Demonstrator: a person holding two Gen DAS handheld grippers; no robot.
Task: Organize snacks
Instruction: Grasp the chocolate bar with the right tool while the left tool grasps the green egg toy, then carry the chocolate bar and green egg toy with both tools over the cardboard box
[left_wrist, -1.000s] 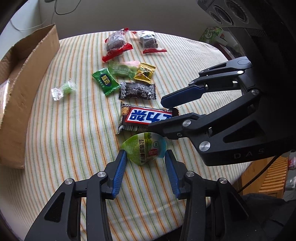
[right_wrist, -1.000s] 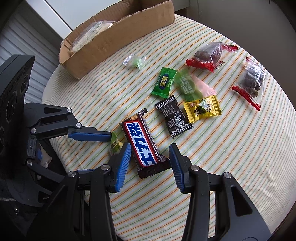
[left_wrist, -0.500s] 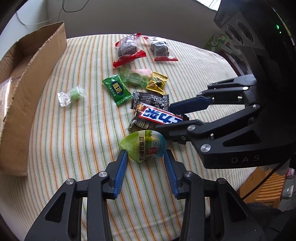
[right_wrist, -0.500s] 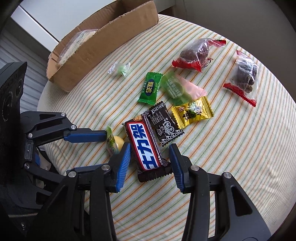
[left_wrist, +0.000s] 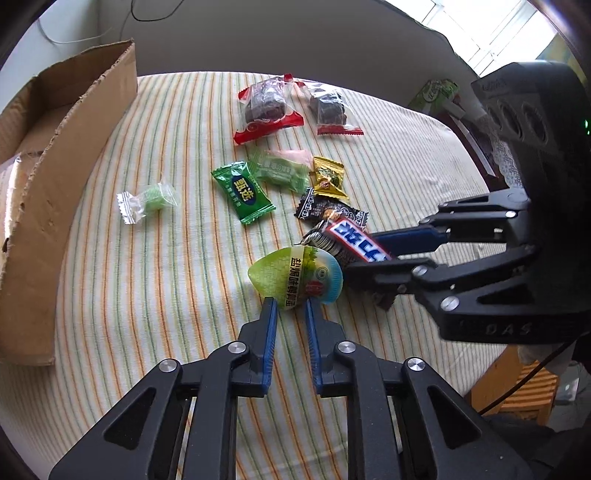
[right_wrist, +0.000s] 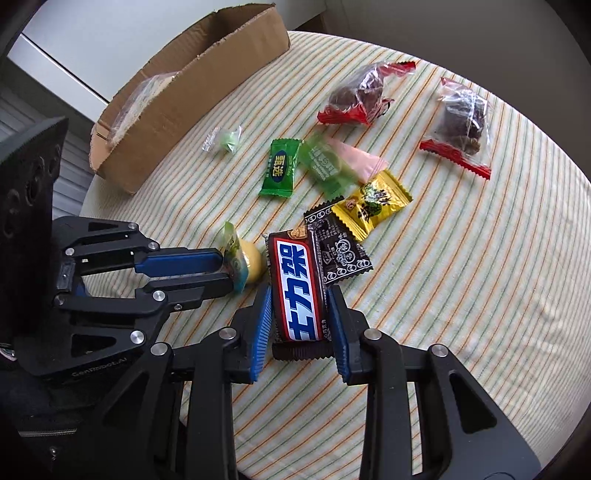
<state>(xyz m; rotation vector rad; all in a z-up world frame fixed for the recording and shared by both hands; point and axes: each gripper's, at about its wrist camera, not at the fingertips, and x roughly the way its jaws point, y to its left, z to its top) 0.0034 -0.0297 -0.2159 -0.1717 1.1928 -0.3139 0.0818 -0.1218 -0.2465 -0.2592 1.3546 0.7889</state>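
Note:
My left gripper is shut on a green-lidded jelly cup and holds it above the striped tablecloth; the cup also shows in the right wrist view. My right gripper is shut on a Snickers bar, lifted off the cloth, seen also in the left wrist view. The two grippers are close together, side by side. An open cardboard box stands at the left, also seen in the right wrist view.
Loose snacks lie on the table: a black packet, a yellow one, a dark green one, a light green one, a small clear-wrapped candy and two red-edged bags. The table edge is near me.
Both grippers closed on their snacks and lifted them: the left on the jelly cup, the right on the Snickers bar. Both views rose and shifted toward the box.

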